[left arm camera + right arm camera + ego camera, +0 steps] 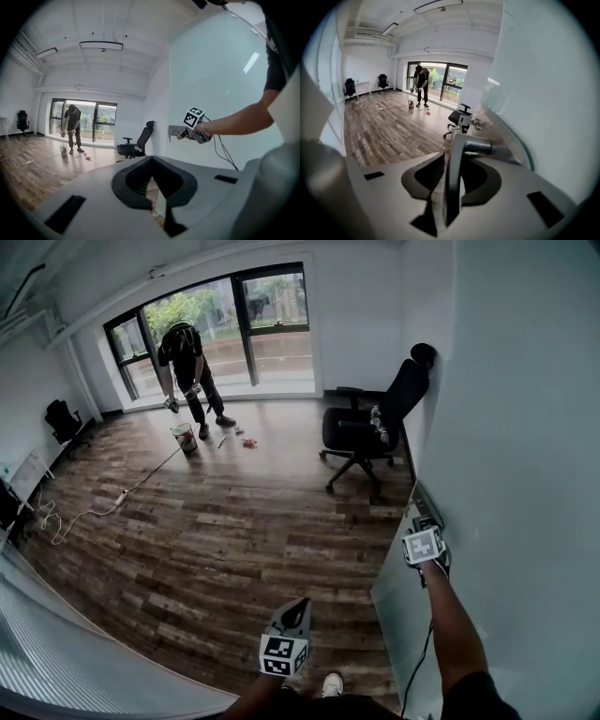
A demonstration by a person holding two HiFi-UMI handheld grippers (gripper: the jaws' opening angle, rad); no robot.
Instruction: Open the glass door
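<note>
The frosted glass door (394,610) stands at my right, beside the white wall. My right gripper (422,519) reaches to its metal lever handle (453,187). In the right gripper view, the right gripper (453,157) has the handle upright between its jaws. A thin gap shows on the handle's left side, so the jaws stand open around it. From the left gripper view I see the right gripper (186,134) at the handle plate (174,131) on the door (211,79). My left gripper (298,607) hangs low in front of me, away from the door. The left gripper (152,161) is shut and empty.
A black office chair (364,427) stands by the wall beyond the door. Another person (187,367) bends over a bucket (185,437) near the far windows. A cable (103,507) trails across the wooden floor. A glass partition (56,652) runs along my lower left.
</note>
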